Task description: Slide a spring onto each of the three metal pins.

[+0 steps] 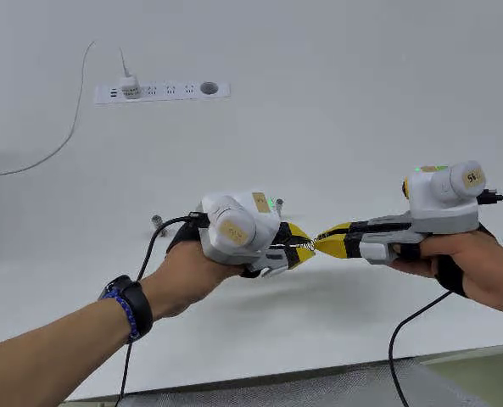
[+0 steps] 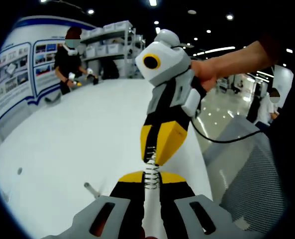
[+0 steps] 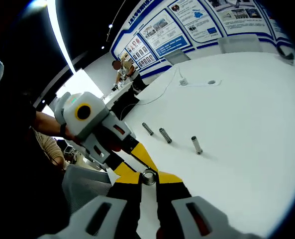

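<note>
Your left tool (image 1: 295, 246) and right tool (image 1: 326, 244) meet tip to tip above the surface (image 1: 336, 127), with the spring (image 1: 307, 246) strung between them. In the head view the left tool is at the spring's 9 o'clock and the right tool at its 3 o'clock. Each tool's jaws are pinched together on one end of it. I cannot tell whether a pin runs inside the coil.

Expect the spring to be feather-light, bouncy along its length and slick on the wire, so it may flick out if you squeeze hard or skew it. Pinch lightly across the end coils and leave the middle free.

In the right gripper view a smooth pin (image 3: 197, 145) stands on the surface, with a coiled-looking piece (image 3: 165, 135) at its 10 o'clock.
</note>
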{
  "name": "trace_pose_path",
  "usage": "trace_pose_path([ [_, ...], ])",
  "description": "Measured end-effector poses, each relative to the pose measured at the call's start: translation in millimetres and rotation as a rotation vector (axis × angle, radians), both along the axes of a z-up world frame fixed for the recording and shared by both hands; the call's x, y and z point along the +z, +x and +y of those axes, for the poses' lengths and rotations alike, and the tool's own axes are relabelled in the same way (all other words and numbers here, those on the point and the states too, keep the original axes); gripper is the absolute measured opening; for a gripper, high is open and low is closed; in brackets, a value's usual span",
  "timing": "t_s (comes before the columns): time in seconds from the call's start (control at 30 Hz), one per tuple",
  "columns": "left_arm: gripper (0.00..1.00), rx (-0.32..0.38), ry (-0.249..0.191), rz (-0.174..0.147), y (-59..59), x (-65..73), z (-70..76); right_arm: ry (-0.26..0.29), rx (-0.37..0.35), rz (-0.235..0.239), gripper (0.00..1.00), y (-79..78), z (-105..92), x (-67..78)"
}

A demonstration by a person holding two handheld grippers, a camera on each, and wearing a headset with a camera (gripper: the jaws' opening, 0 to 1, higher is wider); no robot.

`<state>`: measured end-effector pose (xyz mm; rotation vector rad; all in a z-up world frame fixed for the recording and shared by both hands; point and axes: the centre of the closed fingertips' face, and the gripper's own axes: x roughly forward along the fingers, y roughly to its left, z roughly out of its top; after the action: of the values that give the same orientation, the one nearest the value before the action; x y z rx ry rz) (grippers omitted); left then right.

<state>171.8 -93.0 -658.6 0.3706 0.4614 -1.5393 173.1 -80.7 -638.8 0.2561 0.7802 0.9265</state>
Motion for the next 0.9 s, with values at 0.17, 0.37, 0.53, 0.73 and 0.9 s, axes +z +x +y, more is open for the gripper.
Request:
trace_pose_path([
  [0.17, 0.1, -0.004, -0.015, 0.018, -1.2, 3.8, 0.5, -0.072, 0.081, -0.045, 0.12, -1.2, 3.0, 2.9],
  [0.37, 0.1, -0.01, -0.032, 0.036, -3.9, 6.6, 0.5, -0.16, 0.2, -0.081, 0.12, -5.2, 6.3, 1.8],
  [0.53, 0.1, -0.029, -0.033, 0.037, -7.6, 6.9, 0.3, -0.22, 0.293, -0.103, 0.13, -9.5, 9.1, -1.4],
  [0.73, 0.1, -0.043, -0.044, 0.059, -10.9, 7.5, -0.2, -0.266, 0.378, -0.129, 0.13, -11.8, 7.3, -3.0],
  [0.9, 0.1, -0.055, -0.052, 0.071, -13.6, 7.8, -1.6, -0.292, 0.433, -0.135, 0.12, -14.8, 6.8, -2.9],
])
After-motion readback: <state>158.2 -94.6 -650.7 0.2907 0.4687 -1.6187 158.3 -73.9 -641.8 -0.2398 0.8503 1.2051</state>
